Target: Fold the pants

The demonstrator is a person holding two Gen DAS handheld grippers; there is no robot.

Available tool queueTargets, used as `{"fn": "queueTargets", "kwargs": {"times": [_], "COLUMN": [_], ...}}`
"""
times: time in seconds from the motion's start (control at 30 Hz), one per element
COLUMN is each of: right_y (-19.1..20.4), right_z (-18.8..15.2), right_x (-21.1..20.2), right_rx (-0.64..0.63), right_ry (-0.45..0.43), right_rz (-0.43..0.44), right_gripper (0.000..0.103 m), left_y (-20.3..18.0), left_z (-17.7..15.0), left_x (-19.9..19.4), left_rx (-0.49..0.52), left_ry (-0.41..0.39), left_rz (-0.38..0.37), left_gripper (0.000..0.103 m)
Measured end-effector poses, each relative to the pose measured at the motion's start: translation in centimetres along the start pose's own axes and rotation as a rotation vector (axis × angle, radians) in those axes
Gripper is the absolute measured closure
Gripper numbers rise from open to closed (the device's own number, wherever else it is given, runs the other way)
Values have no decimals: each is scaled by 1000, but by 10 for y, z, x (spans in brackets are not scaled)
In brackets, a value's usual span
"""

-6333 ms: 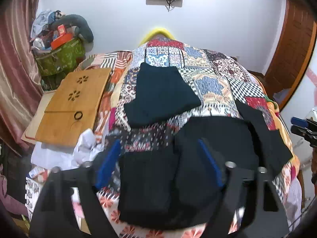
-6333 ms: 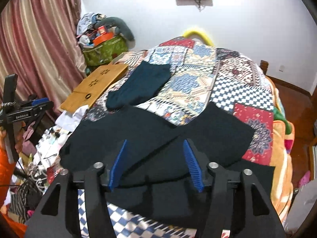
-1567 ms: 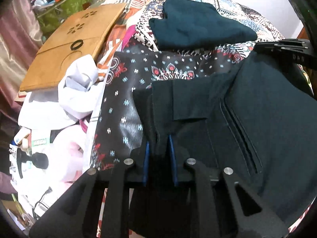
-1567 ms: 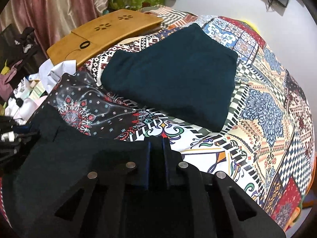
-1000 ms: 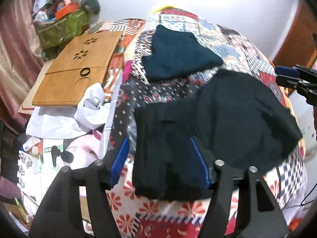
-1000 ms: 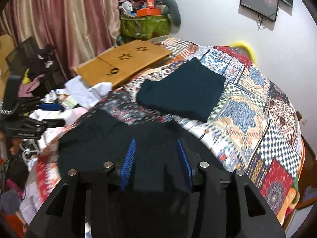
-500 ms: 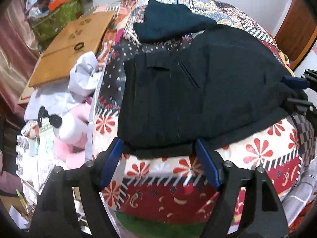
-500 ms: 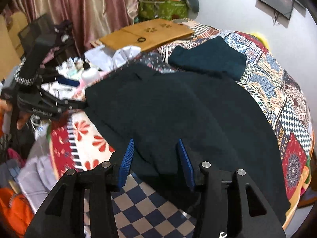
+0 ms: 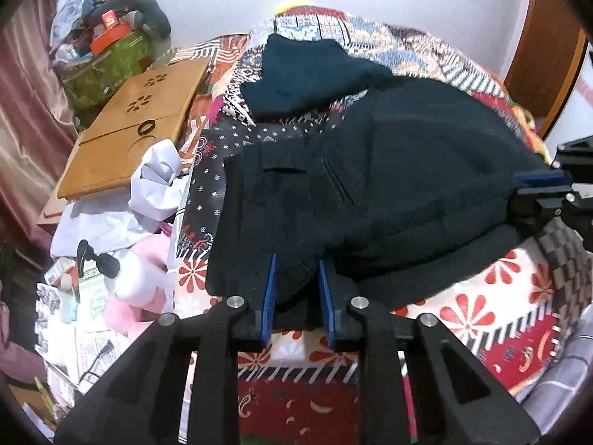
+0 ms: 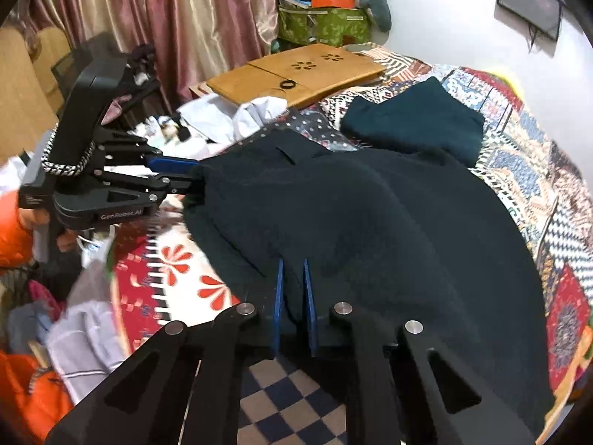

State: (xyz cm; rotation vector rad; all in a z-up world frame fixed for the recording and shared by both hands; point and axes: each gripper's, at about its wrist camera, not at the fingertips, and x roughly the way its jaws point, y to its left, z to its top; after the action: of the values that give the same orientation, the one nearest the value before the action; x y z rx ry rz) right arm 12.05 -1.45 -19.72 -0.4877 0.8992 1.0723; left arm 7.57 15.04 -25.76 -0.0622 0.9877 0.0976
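Black pants (image 9: 407,170) lie spread across the patchwork bedspread (image 9: 481,315), one layer folded over another. My left gripper (image 9: 296,263) is at their near left edge; its jaws are closing and bunched black fabric fills the gap between the blue pads. The right wrist view shows that left gripper (image 10: 178,174) pinching the pants' (image 10: 370,222) left corner. My right gripper (image 10: 292,261) is shut on the near edge further right, with fabric squeezed between its pads. From the left wrist view, the right gripper (image 9: 526,181) grips the pants' right side.
A folded dark teal garment (image 9: 307,74) lies beyond the pants. A wooden lap desk (image 9: 137,122), crumpled white cloth (image 9: 155,185) and a green bag (image 9: 111,63) crowd the left side. Curtains (image 10: 166,18) hang behind. Clutter lies on the floor at the left.
Half a second ago both grippers stood open over the pants' near edge. Now both have closed on that edge, with black fabric between their pads.
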Motion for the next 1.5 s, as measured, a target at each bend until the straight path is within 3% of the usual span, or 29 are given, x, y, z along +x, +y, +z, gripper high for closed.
{"fn": "queueTargets", "kwargs": {"times": [0.17,0.23,0.43,0.53,0.6,0.7,0.83,0.97,1.0,1.1,1.27,1.4,1.5], "right_y": [4,5,1,-13,-25,-48,-70,-73,-71,-56,-45,-52,-60], "right_z": [-8,-12,-5,1,7,15,15,-7,-13,-28,-48,-55,-53], "right_x": [5,10,-10,-27,-36,-38,-19,9,8,-4,-20,-32,-41], "right_rx": [34,45,72,100,137,218,313,370,372,339,338,415,443], "right_ry": [23,29,8,-49,-86,-111,-73,39,26,7,-27,-53,-74], "right_rz": [35,25,55,29,4,-45,-84,-84,-101,-127,-154,-127,-156], "right_gripper": [94,89,76,65,59,52,46,46,45,37,36,36,36], "left_y": [0,2,1,2,3,1,-8,-19,-20,-11,-2,-5,-6], "left_z": [-14,-21,-9,11,26,50,67,54,48,29,10,4,14], "left_x": [8,16,-16,-31,-33,-27,4,53,59,52,39,25,22], "left_rx": [-17,-35,-22,-30,-48,-69,-69,-49,-44,-120,-142,-122,-123], "left_ry": [54,89,22,-28,-48,-67,-17,146,165,115,134,124,136], "left_rz": [-30,-50,5,5,-14,-24,-51,-61,-60,-56,-84,-51,-28], "left_gripper": [81,79,77,63,41,30,28,27,26,15,14,14,14]}}
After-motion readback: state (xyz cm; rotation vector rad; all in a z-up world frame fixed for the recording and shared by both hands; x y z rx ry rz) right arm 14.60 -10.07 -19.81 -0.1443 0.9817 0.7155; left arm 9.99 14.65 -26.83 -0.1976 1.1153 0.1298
